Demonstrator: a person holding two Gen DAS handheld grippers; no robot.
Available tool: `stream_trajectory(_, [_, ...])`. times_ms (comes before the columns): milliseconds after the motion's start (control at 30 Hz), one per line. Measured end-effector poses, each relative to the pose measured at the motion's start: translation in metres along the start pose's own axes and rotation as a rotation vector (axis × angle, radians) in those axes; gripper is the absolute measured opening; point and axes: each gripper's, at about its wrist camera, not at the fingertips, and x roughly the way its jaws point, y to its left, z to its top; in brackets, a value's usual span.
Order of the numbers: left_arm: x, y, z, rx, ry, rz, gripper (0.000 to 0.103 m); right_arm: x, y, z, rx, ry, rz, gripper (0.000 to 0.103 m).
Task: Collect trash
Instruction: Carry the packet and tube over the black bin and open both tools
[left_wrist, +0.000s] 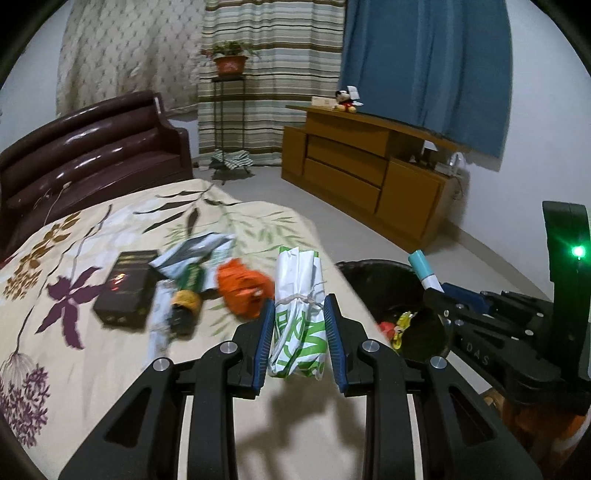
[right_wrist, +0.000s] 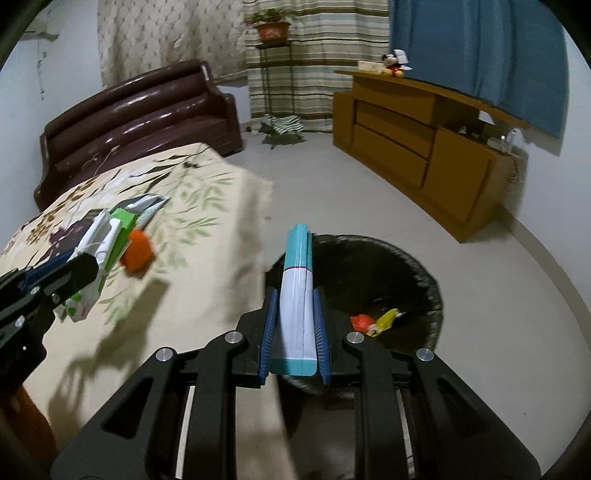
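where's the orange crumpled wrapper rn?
Left wrist view: orange wrapper lies on the floral bedspread, left of the green-white packet in the left tongs.

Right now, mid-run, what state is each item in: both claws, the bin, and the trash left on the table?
Left claw: shut on the white-and-green packet, held off the table.
Right claw: shut on the teal-and-white packet, above the bin's near rim.
Black bin: open, lined, some wrappers inside.
Orange wrapper: crumpled, lying on the tablecloth.
Black box: lying flat, untouched.
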Motion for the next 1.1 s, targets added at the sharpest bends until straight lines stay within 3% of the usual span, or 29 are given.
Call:
stream_trajectory(567, [0.065,-0.075,0.020,0.091,0.054,-0.044,0.029,0.035,-0.072,0.012,0.079,-0.008,-0.029,0.020])
stream_trajectory(1100, [0.101,-0.088,0.032,0.079,0.141,-0.038,0.031,0.074,-0.098,0.013,0.125,0.030,-0.022,0.024])
